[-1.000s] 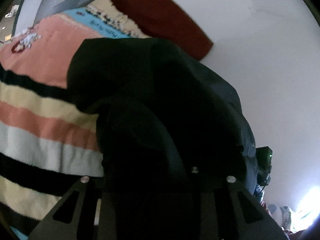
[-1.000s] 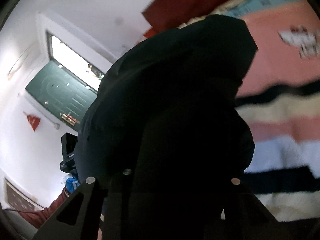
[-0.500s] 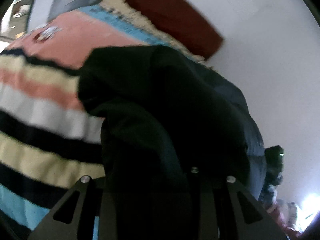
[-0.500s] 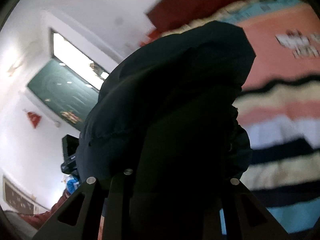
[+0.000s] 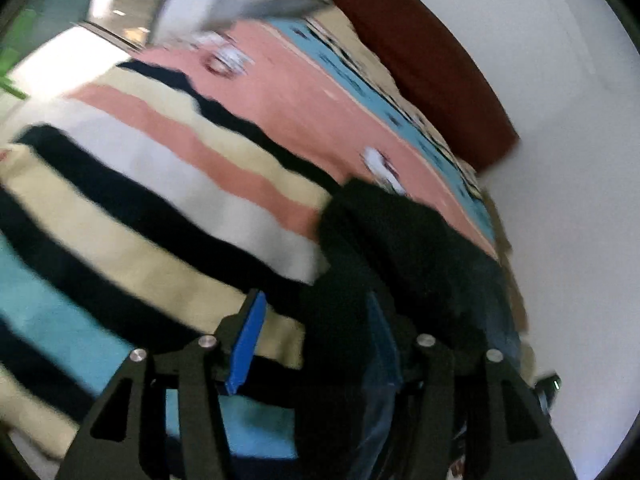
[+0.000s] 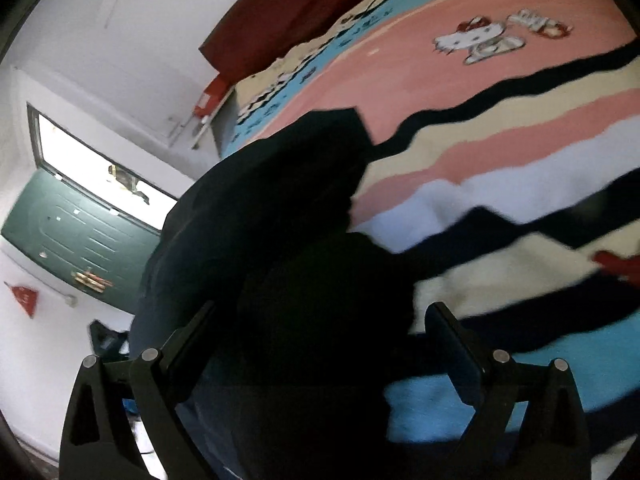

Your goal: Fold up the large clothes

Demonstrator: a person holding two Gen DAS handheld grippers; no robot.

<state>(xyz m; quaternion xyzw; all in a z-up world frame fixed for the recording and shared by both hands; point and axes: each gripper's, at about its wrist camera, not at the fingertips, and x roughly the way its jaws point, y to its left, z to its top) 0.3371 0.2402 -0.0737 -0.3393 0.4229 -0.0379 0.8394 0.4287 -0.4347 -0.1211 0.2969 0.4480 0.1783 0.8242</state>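
Both claws, clamped on the dark garment 0.5 s ago, now stand released over the bed. In the left wrist view the left claw (image 5: pixel 316 336) has its 2 fingers spread wide, a blue pad (image 5: pixel 246 350) showing on the left finger, and the cloth hangs loose between them against the right finger rather than pinched. In the right wrist view the right claw (image 6: pixel 320 340) is likewise parted, its fingers standing either side of the heap without closing on it.

The dark garment (image 6: pixel 272 216), nearly black with a navy cast at its edge, has dropped from filling both views to a lower, crumpled mound on the striped blanket (image 5: pixel 132 208), its near part between the fingers and its far corner reaching the pink band. Beyond lie the cartoon-print pink sheet (image 6: pixel 460 76), then the dark red headboard (image 5: pixel 436 68) against the white wall, and, in the right wrist view, a green door (image 6: pixel 80 232) further off
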